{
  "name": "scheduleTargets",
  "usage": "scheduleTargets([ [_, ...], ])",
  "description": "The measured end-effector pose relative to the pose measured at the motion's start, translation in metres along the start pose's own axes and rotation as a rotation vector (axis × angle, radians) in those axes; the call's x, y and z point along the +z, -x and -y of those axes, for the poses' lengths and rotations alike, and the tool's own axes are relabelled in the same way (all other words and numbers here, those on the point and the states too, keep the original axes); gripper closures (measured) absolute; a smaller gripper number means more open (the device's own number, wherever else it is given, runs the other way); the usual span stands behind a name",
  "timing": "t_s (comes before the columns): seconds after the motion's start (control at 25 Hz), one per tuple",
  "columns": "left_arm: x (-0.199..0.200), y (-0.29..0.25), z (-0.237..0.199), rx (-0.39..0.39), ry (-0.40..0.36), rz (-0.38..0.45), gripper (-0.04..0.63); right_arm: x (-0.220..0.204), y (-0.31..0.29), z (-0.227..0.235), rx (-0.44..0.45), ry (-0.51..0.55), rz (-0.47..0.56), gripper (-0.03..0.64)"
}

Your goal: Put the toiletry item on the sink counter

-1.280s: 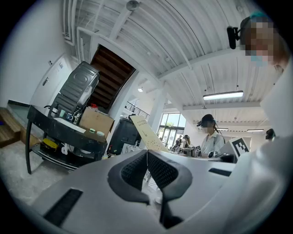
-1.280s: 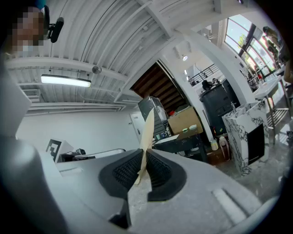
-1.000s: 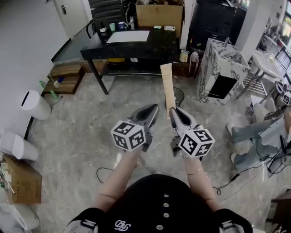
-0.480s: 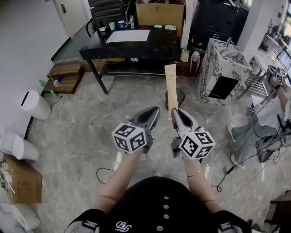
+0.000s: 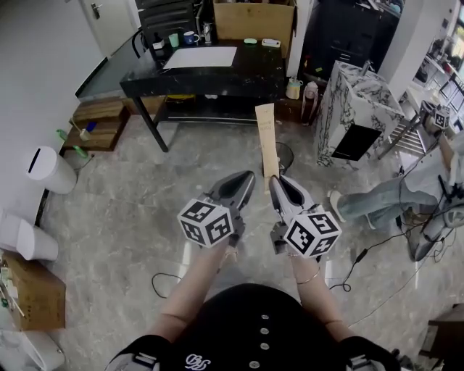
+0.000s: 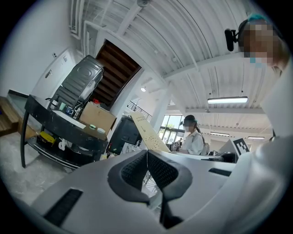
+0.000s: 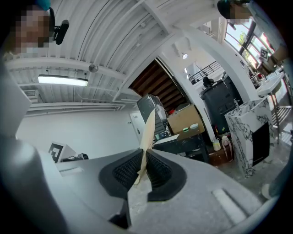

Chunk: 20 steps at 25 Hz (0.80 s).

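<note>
The toiletry item (image 5: 267,141) is a long flat tan paper pack standing upright out of my right gripper (image 5: 275,181), which is shut on its lower end. In the right gripper view the pack (image 7: 147,132) is pinched edge-on between the black pads (image 7: 127,171). My left gripper (image 5: 246,177) is held close beside it on the left, shut with nothing in it; its pads (image 6: 162,170) meet, and the pack (image 6: 149,135) shows just beyond them. The marble-patterned sink counter (image 5: 355,101) stands to the far right, across the floor, also visible as the marble unit (image 7: 249,132).
A black table (image 5: 210,72) with paper, cups and a cardboard box (image 5: 254,18) stands ahead. White bins (image 5: 51,168) and a brown box (image 5: 32,290) line the left wall. A seated person's legs (image 5: 377,206) and cables (image 5: 362,257) are at the right.
Both grippers stay side by side with the pack still gripped; it leans slightly more left. The seated person's legs at the right have shifted left.
</note>
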<state>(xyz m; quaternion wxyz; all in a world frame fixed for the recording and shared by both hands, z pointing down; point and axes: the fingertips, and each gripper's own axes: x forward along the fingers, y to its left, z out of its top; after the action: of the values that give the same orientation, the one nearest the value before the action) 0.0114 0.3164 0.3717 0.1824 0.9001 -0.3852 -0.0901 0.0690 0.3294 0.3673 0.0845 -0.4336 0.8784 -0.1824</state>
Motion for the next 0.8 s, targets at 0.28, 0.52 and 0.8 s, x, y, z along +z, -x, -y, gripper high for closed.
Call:
scheduleTargets([
  [0.28, 0.021, -0.035, -0.041, -0.028, -0.004, 0.008, 0.584, 0.015, -0.051, 0.026, -0.016, 0.008, 0.009, 0.593],
  [0.52, 0.038, -0.077, -0.089, -0.052, 0.022, -0.026, 0.584, 0.036, -0.103, 0.051, -0.056, 0.015, 0.013, 0.593],
  [0.8, 0.065, -0.111, -0.128, -0.082, 0.015, -0.028, 0.584, 0.047, -0.153, 0.067, -0.079, 0.022, 0.023, 0.592],
])
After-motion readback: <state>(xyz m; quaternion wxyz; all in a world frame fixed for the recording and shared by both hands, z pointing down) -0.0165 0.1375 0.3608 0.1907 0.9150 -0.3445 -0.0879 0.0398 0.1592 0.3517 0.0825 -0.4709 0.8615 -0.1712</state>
